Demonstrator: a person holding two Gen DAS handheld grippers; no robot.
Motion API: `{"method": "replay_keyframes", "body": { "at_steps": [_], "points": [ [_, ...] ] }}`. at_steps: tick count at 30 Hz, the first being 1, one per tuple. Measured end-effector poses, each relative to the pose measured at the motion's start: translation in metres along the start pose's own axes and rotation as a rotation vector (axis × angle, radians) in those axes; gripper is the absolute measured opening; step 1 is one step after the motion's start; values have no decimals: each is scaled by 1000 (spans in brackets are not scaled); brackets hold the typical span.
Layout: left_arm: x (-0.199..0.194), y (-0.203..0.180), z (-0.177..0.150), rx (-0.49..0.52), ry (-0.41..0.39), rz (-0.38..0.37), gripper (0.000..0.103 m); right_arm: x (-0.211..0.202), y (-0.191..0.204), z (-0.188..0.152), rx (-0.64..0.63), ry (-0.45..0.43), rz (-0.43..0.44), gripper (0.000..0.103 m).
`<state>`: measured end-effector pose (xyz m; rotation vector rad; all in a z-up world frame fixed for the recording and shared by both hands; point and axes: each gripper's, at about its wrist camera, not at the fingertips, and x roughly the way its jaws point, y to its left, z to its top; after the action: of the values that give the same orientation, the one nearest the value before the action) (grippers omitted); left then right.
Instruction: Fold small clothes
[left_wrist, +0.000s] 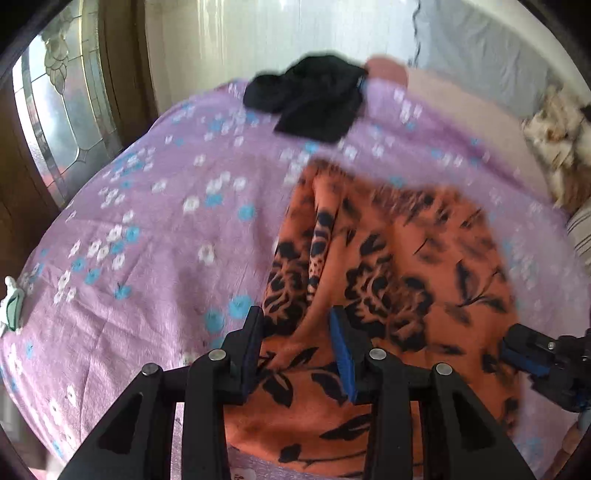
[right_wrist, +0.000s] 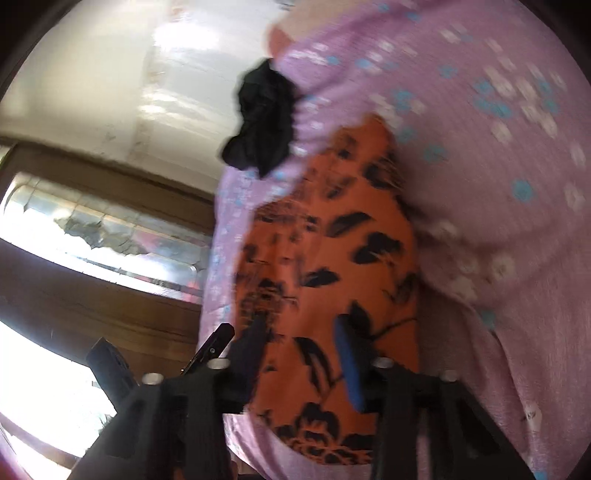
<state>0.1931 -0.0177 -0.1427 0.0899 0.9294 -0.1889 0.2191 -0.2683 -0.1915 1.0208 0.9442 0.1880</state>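
An orange garment with black flower print lies spread on a purple flowered bedsheet. My left gripper is open, its fingers straddling a raised fold at the garment's near left edge. My right gripper shows at the garment's right edge in the left wrist view. In the right wrist view the right gripper is open over the same orange garment, with nothing pinched. A black garment lies crumpled at the far edge of the bed; it also shows in the right wrist view.
A wooden door with leaded glass stands left of the bed. A grey pillow and patterned cushion lie at the far right. A small green-white object sits at the sheet's left edge. The left gripper's body shows at lower left.
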Motion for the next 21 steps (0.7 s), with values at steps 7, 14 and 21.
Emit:
{"method": "replay_keyframes", "body": {
  "at_steps": [7, 14, 21],
  "points": [
    [7, -5, -6, 54, -32, 80, 49, 9, -13, -10, -59, -37, -26, 1],
    [11, -7, -8, 55, -39, 125, 55, 7, -9, -22, -60, -68, -65, 1],
    [8, 6, 1, -52, -15, 94, 62, 1, -6, -23, 26, -23, -76, 0]
  ]
}}
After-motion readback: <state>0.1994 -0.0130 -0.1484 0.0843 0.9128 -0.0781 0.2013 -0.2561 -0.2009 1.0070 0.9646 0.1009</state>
